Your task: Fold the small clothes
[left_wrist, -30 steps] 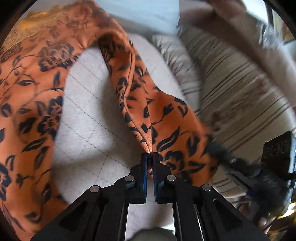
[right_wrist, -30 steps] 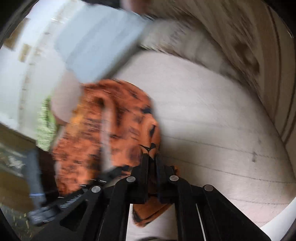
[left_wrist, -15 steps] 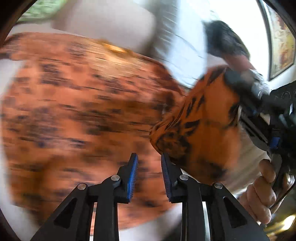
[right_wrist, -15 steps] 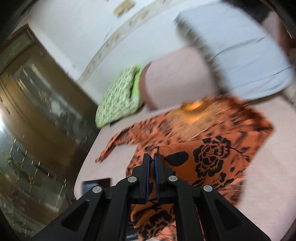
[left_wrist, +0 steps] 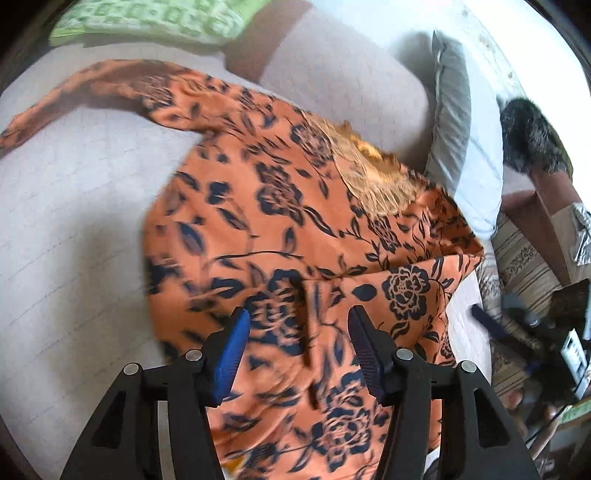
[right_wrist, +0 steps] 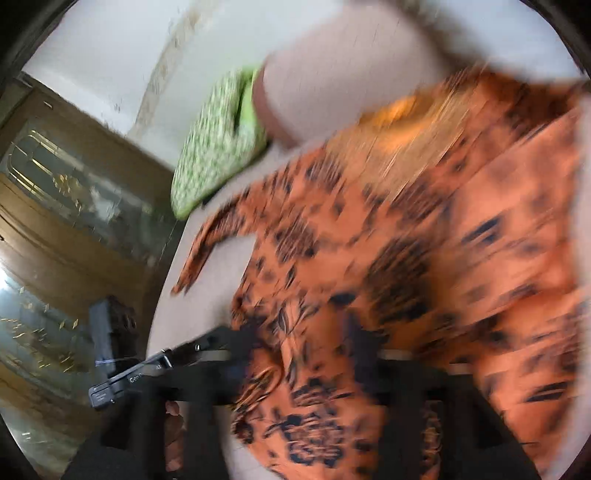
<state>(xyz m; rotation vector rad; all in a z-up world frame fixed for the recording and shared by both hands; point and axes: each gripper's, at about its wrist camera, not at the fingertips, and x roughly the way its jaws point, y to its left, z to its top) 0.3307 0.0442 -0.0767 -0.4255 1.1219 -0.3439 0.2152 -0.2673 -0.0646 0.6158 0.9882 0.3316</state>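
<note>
Pale quilted bed cover (left_wrist: 74, 229) fills the near ground, with a green patterned pillow (left_wrist: 147, 18) at its far left corner, a grey pillow (left_wrist: 448, 110) at its far right edge and a striped blanket (left_wrist: 517, 258) hanging off the right side; a wooden cabinet with glass doors (right_wrist: 74, 206) stands past the left edge in the right wrist view.

On the left, one long sleeve of the orange floral-print blouse (left_wrist: 295, 229) trails out toward the far left corner of the bed. Its body lies spread across the middle, neckline toward the pillows, and on the right a flap of cloth is already laid over the body near the bed's right edge.

This blouse looks thin, light and limp, probably a little slippery; it should drape and slide rather than hold a crease, so I would judge that a pinch at a seam, hem corner or sleeve cuff would hold better than a bite in mid-panel, and folds will need smoothing.

The left tongs (left_wrist: 299, 339) are spread wide with nothing between the blue pads, poised above the lower body of the blouse, near its hem. The right tongs (right_wrist: 299, 369) are badly smeared by motion; cloth lies across them and the dark fingers seem set apart, but I cannot tell whether they grip anything.
</note>
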